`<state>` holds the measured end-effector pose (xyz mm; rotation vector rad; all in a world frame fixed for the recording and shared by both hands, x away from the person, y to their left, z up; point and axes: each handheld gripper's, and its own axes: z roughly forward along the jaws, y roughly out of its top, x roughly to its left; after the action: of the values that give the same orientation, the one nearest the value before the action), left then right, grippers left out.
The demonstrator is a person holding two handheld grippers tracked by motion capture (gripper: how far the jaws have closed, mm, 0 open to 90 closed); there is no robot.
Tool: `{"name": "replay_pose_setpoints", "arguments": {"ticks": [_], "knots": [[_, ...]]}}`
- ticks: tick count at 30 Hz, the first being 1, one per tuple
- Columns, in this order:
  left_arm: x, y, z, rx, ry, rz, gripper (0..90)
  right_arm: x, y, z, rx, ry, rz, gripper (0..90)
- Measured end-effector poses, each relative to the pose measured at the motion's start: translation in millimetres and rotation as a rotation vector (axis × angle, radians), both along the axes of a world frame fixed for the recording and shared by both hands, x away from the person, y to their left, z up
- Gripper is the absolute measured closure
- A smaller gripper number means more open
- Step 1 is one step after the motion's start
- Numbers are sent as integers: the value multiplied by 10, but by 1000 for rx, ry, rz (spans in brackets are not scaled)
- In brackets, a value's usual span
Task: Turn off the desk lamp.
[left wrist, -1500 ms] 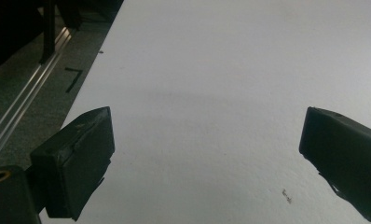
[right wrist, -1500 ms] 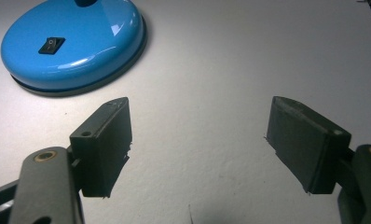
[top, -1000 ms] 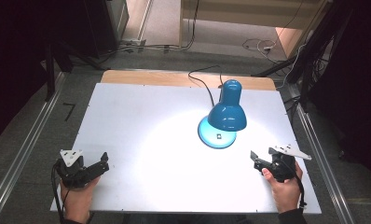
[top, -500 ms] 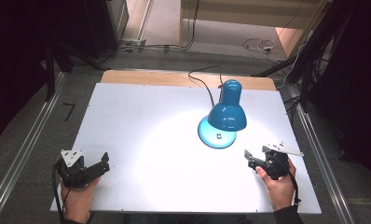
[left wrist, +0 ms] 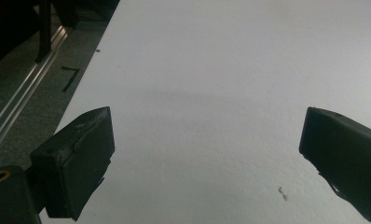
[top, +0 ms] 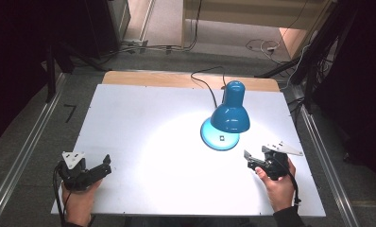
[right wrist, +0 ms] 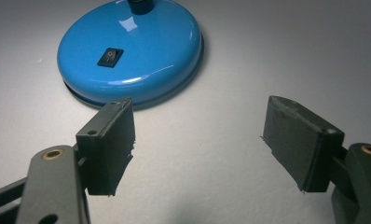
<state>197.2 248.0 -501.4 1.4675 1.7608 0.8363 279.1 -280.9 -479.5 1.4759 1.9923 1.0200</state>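
We see a dim room, black at the sides of the high view. The lamp (top: pixel 229 113) throws a bright pool on the white table (top: pixel 143 123), fading toward its corners. Its blue base (right wrist: pixel 127 56) shows small glare spots in the right gripper view. The left gripper view is grey, evenly lit, soft. The high view is slightly grainy.

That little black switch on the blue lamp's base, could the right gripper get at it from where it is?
Probably yes. The right gripper is open, facing the lamp base, with bare table between them and the switch uncovered on top.
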Motion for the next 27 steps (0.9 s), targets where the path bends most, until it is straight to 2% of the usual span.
{"name": "replay_pose_setpoints", "arguments": {"ticks": [7,27], "knots": [[2,0,-3,-3,-1,1,39,28,85,-3,-14,-5,15,234],[5,5,-7,-7,0,1,39,86,289,-1,-10,-7,57,238]]}}
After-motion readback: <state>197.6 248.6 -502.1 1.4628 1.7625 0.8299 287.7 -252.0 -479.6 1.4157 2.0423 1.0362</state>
